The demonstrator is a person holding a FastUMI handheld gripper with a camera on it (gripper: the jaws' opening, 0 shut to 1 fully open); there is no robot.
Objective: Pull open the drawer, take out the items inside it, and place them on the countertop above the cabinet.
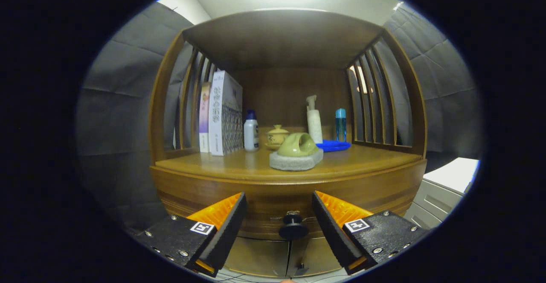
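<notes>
Two jaws [279, 221] stand spread wide, pinching nothing, with the drawer's dark round knob [293, 228] in the gap between them, seemingly a little beyond their tips. The drawer front [264, 199] is a curved band of glossy brown wood, shut flush under the surface [362, 161]. On that surface, beyond the jaws, a glazed green cup [297, 144] lies on its side on a rough grey sponge pad [296, 161]. Behind stand two tall patterned boxes [224, 114], a white bottle [251, 132], a lidded ceramic jar [277, 136], a pump bottle [314, 120], a blue bottle [340, 124] and a blue dish [333, 146]. Label writing is too small to read.
</notes>
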